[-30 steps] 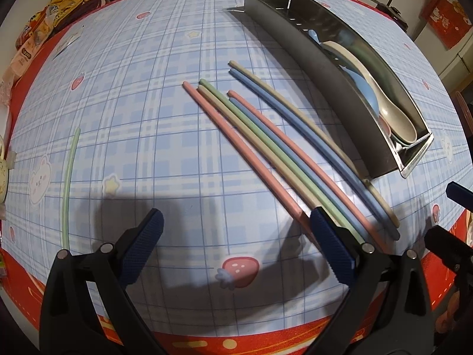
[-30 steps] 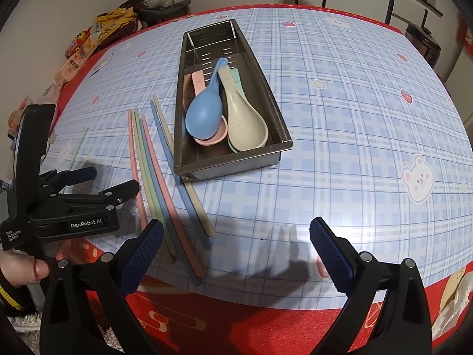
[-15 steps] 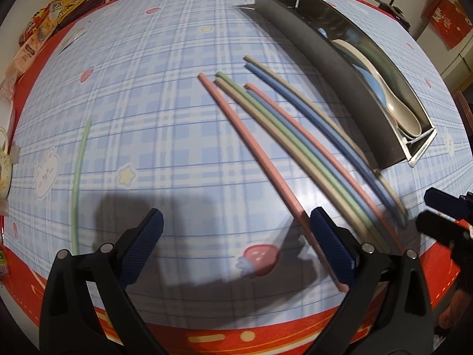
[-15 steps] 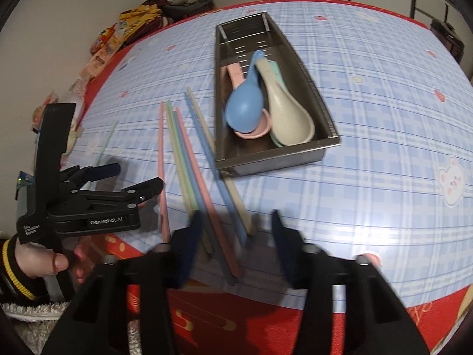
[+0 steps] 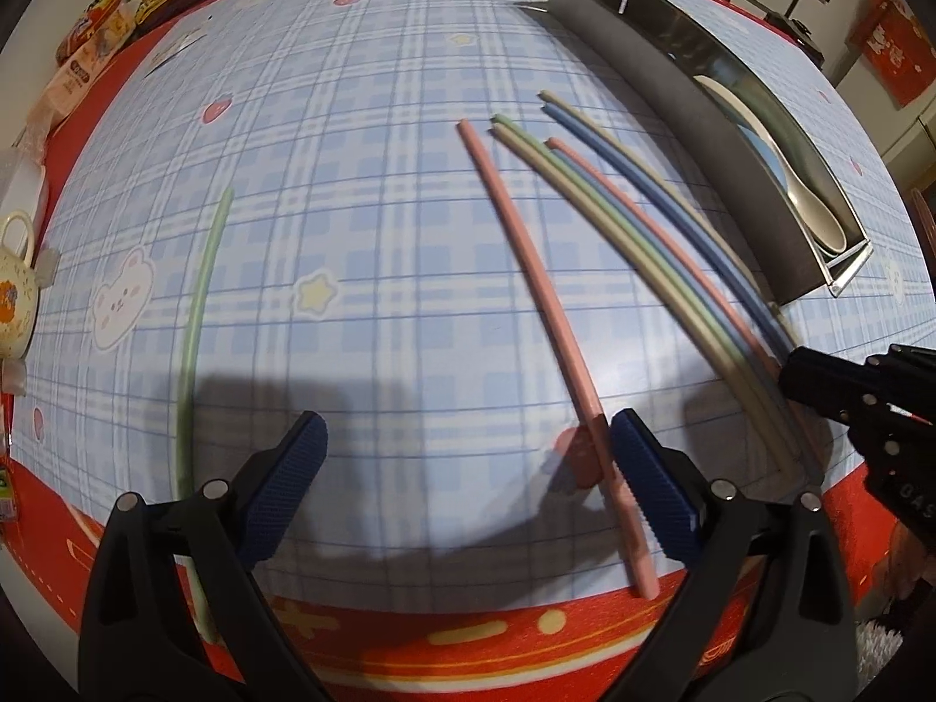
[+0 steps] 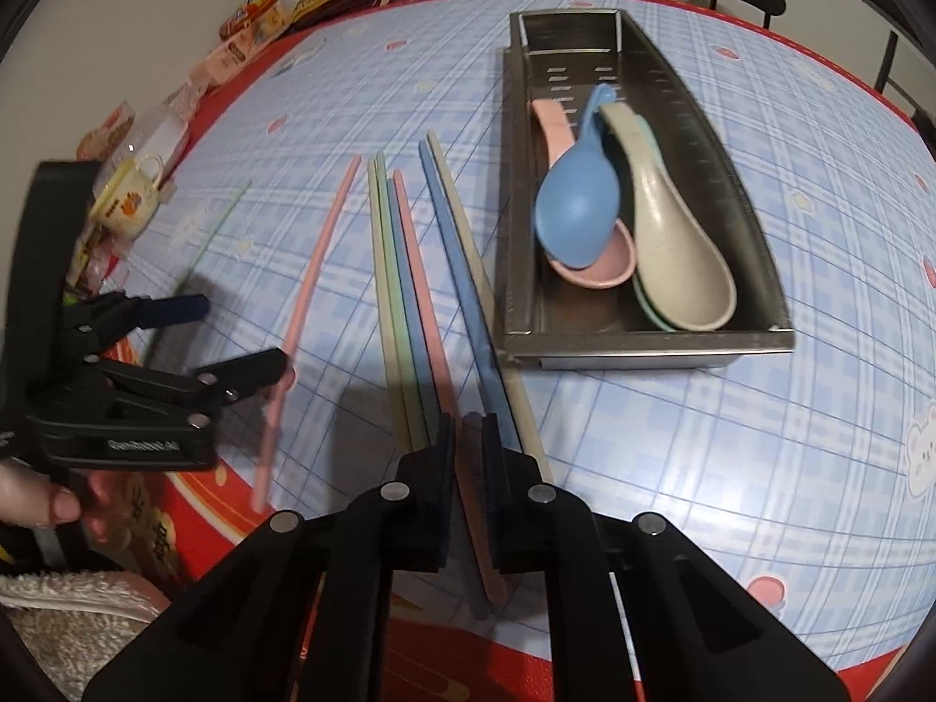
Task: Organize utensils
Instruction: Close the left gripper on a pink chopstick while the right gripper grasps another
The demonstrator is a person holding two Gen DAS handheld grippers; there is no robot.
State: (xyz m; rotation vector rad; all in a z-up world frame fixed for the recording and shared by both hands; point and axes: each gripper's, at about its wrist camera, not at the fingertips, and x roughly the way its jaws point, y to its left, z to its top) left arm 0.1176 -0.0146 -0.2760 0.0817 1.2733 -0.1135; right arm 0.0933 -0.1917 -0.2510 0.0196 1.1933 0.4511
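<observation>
Right tool point(image 6: 468, 444), lower centre of its view, is closed on a pink chopstick point(image 6: 418, 286) within the chopstick bundle point(image 6: 403, 292) left of the steel tray point(image 6: 518, 245). Left tool point(image 5: 468, 474) stands wide open and empty over the worktop point(image 5: 362, 222), a separate pink chopstick point(image 5: 526, 269) beside its right finger.

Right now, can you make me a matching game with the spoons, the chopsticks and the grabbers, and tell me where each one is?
Things:
1. blue spoon
2. lone green chopstick
3. right gripper
4. left gripper

Places or states:
A. fingers wide open above the tablecloth
B. inside the metal tray, on the pink spoon
C. fingers nearly closed around a pink chopstick
D. lying alone, apart from the bundle

Pairs: 1-B, 2-D, 3-C, 4-A
</observation>
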